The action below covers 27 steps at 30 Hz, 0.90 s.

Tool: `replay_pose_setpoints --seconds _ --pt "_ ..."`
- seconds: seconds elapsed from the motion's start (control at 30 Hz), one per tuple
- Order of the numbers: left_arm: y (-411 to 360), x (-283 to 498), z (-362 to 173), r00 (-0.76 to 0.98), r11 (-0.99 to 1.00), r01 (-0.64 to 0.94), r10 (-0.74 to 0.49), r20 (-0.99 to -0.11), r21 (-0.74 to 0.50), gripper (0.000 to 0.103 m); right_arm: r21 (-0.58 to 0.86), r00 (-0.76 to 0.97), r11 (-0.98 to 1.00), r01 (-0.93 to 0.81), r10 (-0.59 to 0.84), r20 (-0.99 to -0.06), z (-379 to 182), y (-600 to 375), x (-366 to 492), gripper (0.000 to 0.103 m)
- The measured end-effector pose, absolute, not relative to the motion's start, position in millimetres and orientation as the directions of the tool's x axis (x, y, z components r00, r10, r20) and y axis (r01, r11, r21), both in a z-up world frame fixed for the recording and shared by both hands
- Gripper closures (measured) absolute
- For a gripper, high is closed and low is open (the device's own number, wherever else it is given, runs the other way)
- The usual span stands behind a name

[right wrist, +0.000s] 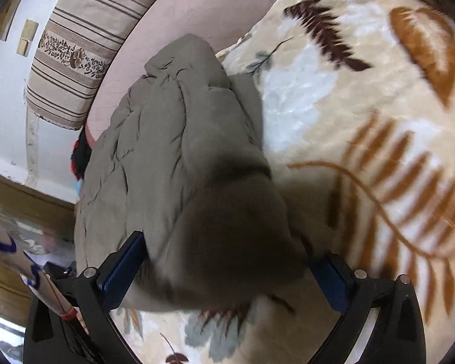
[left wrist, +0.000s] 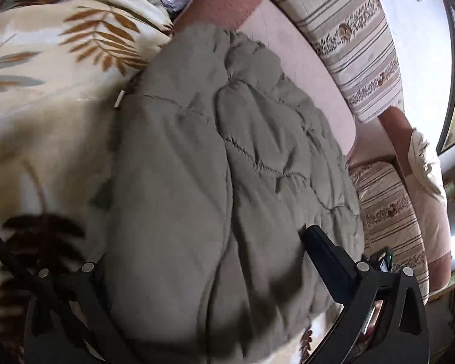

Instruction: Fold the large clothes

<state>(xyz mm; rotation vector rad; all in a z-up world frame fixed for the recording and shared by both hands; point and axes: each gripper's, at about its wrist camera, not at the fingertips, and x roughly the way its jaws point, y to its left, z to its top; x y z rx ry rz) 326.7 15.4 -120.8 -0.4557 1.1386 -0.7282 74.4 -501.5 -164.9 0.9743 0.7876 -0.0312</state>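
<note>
The gray puffy coat point(left wrist: 227, 157) lies bunched on the leaf blanket point(left wrist: 54, 69), with its far end on the pink mattress point(left wrist: 306, 69). The left gripper point(left wrist: 203, 267) is spread wide, coat between its 2 fingers. The right gripper point(right wrist: 227, 270) is wide too, around a coat fold.

I am working in a home bedroom. A fleece leaf-print blanket point(right wrist: 364, 115) is lying right of my right tool, a pink mattress point(right wrist: 197, 3) ahead, striped floral pillows point(left wrist: 348, 30) beyond against a white wall point(right wrist: 6, 106).
</note>
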Motion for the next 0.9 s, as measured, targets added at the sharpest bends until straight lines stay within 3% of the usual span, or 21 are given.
replay_pose_setpoints --seconds 0.2,0.23,0.37,0.47,0.67,0.7,0.77,0.83,0.9 --pt "-0.5 335.5 -118.3 0.222 0.73 0.255 -0.683 -0.696 -0.634 0.001 0.737 0.735 0.576 0.353 0.317 -0.6 -168.0 -494.6 100.5 0.0" --pt "-1.9 332.8 -115.6 0.225 0.741 0.246 -0.671 -0.707 -0.625 0.009 0.739 0.734 0.563 0.369 0.312 -0.604 -167.4 -494.8 101.4 0.003" --pt "-0.5 316.7 -92.4 0.24 0.738 0.239 -0.674 -0.698 -0.631 0.039 0.808 0.77 0.48 0.343 0.349 -0.534 -153.9 -495.1 85.7 0.041" --pt "4.6 296.8 -76.0 0.237 0.721 0.252 -0.693 -0.681 -0.646 0.044 0.804 0.779 0.507 0.311 0.349 -0.521 -134.1 -487.6 63.2 0.048" --pt "6.2 249.0 -75.7 0.234 0.752 0.27 -0.657 -0.717 -0.601 0.043 0.79 0.771 0.533 0.302 0.351 -0.532 -138.5 -477.2 10.7 0.048" --pt "5.3 245.5 -79.9 0.238 0.771 0.269 -0.634 -0.736 -0.577 0.036 0.781 0.762 0.535 0.321 0.343 -0.549 -143.4 -477.7 9.0 0.046" --pt "5.0 245.1 -89.1 0.258 0.821 0.241 -0.569 -0.781 -0.518 0.023 0.766 0.752 0.52 0.378 0.31 -0.581 -155.1 -483.2 6.1 0.024" --pt "2.6 244.0 -84.1 0.277 0.844 0.224 -0.534 -0.799 -0.487 0.021 0.751 0.752 0.511 0.419 0.268 -0.602 -156.4 -486.4 6.6 0.014" --pt "2.3 236.7 -72.2 0.301 0.86 0.227 -0.509 -0.807 -0.457 0.021 0.735 0.746 0.512 0.444 0.243 -0.62 -151.1 -484.6 4.7 0.013"
